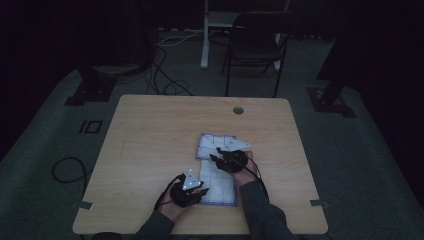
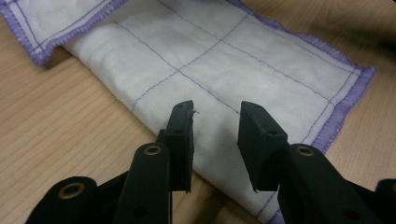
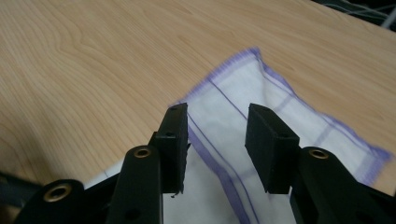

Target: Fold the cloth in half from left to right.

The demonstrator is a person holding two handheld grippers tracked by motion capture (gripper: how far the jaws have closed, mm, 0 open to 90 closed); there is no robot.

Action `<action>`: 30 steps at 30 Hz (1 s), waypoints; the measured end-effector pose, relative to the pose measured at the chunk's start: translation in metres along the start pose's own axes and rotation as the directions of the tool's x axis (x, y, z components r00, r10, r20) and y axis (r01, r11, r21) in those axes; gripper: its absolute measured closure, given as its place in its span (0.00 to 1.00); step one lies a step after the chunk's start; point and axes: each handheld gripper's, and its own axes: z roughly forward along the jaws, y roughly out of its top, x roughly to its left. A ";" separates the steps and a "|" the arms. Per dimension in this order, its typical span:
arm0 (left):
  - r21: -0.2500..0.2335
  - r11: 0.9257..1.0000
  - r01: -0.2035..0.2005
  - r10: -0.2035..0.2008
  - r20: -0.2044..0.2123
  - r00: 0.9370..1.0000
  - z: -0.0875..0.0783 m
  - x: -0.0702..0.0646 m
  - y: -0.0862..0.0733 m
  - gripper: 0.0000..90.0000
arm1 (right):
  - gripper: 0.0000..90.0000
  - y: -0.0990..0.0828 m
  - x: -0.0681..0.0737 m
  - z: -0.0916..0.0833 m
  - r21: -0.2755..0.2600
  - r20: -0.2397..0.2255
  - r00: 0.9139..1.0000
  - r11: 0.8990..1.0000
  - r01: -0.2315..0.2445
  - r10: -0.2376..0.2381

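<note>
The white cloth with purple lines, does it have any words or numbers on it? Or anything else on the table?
None: no word, number, label or sign can be read in any view.
The white cloth with purple stitched edges and grid lines bears only that pattern.
The light wooden table shows bare grain.
The black left gripper and the black right gripper carry no print.

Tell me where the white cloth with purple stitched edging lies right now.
In the high view the white cloth lies folded on the wooden table, right of centre near the front edge, between the left gripper and right gripper.
</note>
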 end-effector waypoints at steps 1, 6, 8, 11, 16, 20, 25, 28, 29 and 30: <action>0.000 1.000 0.002 -0.002 0.000 1.000 0.001 0.000 0.000 0.74 | 0.66 0.003 0.001 0.003 -0.001 -0.006 1.000 1.000 0.007 -0.007; 0.005 1.000 0.007 -0.007 0.002 1.000 0.002 0.000 -0.001 0.76 | 0.66 0.015 0.009 0.022 0.014 -0.038 0.997 0.998 0.062 -0.062; 0.008 1.000 0.005 -0.005 0.003 1.000 0.002 0.000 -0.001 0.76 | 0.66 0.017 0.010 0.030 0.028 -0.044 0.997 0.997 0.069 -0.068; 0.008 1.000 0.007 -0.007 0.005 1.000 0.002 0.000 -0.001 0.76 | 0.65 0.018 0.011 0.042 0.050 -0.053 0.996 0.996 0.079 -0.077; 0.008 1.000 0.009 -0.010 0.006 1.000 0.003 0.000 -0.001 0.76 | 0.64 0.016 0.012 0.061 0.108 -0.055 0.995 0.990 0.087 -0.081; 0.007 1.000 0.005 -0.005 -0.003 1.000 0.003 -0.001 -0.001 0.77 | 0.63 0.012 0.014 0.073 0.152 -0.044 0.993 0.982 0.116 -0.110; 0.006 1.000 0.010 -0.010 -0.005 1.000 0.003 -0.002 -0.002 0.77 | 0.66 0.009 0.013 0.080 0.187 -0.038 0.994 0.976 0.107 -0.102; 0.005 1.000 0.012 -0.012 -0.004 1.000 0.003 -0.002 -0.002 0.77 | 0.78 0.011 0.011 0.080 0.196 -0.021 0.995 0.976 0.097 -0.095; 0.005 1.000 0.012 -0.012 -0.005 1.000 0.003 -0.002 -0.002 0.77 | 0.82 0.011 0.009 0.080 0.195 -0.022 0.996 0.977 0.091 -0.089; 0.004 1.000 0.011 -0.011 -0.006 1.000 0.003 -0.002 -0.002 0.77 | 0.86 0.012 0.008 0.079 0.192 -0.023 0.997 0.978 0.079 -0.076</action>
